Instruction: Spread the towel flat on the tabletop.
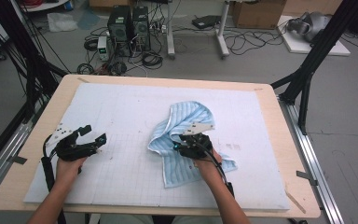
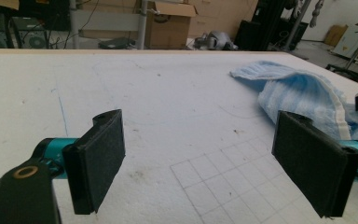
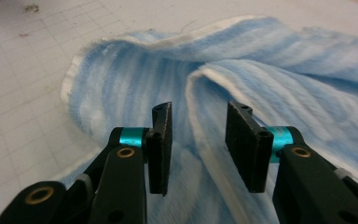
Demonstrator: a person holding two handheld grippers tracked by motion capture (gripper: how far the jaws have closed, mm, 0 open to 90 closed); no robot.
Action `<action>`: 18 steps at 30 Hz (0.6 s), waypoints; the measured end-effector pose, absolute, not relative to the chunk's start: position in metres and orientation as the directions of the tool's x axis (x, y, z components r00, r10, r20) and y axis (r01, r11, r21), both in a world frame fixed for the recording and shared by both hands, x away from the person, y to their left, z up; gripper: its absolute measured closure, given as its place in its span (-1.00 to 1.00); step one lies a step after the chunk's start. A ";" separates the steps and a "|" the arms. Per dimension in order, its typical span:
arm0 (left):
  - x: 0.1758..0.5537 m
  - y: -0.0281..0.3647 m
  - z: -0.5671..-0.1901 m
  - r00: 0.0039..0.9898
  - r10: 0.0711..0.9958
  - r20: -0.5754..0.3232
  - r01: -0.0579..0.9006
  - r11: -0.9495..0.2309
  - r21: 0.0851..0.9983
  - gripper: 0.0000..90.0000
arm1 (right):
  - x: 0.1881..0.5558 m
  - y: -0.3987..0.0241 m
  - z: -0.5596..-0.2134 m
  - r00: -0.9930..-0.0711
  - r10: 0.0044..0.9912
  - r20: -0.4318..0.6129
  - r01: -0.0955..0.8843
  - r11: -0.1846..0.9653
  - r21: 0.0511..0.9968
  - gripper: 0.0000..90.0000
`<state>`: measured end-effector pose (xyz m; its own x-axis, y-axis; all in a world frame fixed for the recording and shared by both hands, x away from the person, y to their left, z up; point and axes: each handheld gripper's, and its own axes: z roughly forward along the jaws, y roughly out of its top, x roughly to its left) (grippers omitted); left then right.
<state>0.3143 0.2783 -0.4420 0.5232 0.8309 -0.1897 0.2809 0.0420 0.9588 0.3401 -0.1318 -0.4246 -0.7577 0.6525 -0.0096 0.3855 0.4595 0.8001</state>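
Your right gripper sits over the towel, which lies bunched right of the mat's middle. From above, your hand hides the jaws. The right gripper view settles it: they stand part-way apart over a raised fold of towel, pinching nothing. Your left gripper rests over bare mat, well apart from the towel. Its own view shows the left gripper spread wide and empty, with the towel beyond its right pad.
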 end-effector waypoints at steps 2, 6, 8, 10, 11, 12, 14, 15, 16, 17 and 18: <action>0.314 0.278 -0.442 0.526 0.829 -0.188 0.284 0.037 0.958 -0.61 | 0.343 -0.125 -0.428 -0.754 0.656 -0.030 0.383 0.477 0.791 0.42; 0.314 0.278 -0.442 0.527 0.829 -0.187 0.282 0.037 0.959 -0.61 | 0.352 -0.121 -0.434 -0.745 0.666 -0.044 0.410 0.509 0.757 0.78; 0.314 0.279 -0.442 0.524 0.830 -0.191 0.281 0.043 0.959 -0.61 | 0.354 -0.125 -0.434 -0.741 0.669 -0.053 0.416 0.520 0.746 0.94; 0.314 0.279 -0.443 0.523 0.830 -0.194 0.283 0.045 0.958 -0.61 | 0.354 -0.131 -0.431 -0.732 0.681 -0.034 0.426 0.496 0.756 0.95; 0.314 0.280 -0.443 0.524 0.830 -0.192 0.284 0.042 0.958 -0.61 | 0.353 -0.135 -0.429 -0.726 0.687 -0.034 0.427 0.488 0.761 0.95; 0.314 0.280 -0.443 0.521 0.832 -0.193 0.285 0.044 0.958 -0.61 | 0.352 -0.140 -0.426 -0.721 0.692 -0.036 0.425 0.483 0.765 0.95; 0.314 0.281 -0.443 0.520 0.832 -0.193 0.283 0.046 0.958 -0.61 | 0.350 -0.153 -0.422 -0.698 0.715 -0.039 0.436 0.467 0.770 0.95; 0.314 0.281 -0.442 0.520 0.832 -0.194 0.283 0.046 0.958 -0.61 | 0.349 -0.160 -0.421 -0.685 0.727 -0.039 0.443 0.459 0.770 0.95; 0.314 0.281 -0.443 0.520 0.832 -0.194 0.283 0.046 0.958 -0.61 | 0.349 -0.168 -0.420 -0.675 0.737 -0.042 0.446 0.452 0.772 0.95; 0.314 0.280 -0.442 0.518 0.833 -0.193 0.283 0.046 0.958 -0.61 | 0.347 -0.177 -0.419 -0.656 0.754 -0.037 0.460 0.438 0.772 0.95; 0.314 0.280 -0.443 0.520 0.832 -0.192 0.284 0.044 0.958 -0.61 | 0.346 -0.194 -0.418 -0.624 0.781 -0.030 0.479 0.412 0.775 0.95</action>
<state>0.3143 0.2802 -0.4426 0.5197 0.8324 -0.1925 0.2842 0.0440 0.9578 0.3455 -0.1941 -0.4177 -0.6240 0.7809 -0.0296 0.4791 0.4123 0.7749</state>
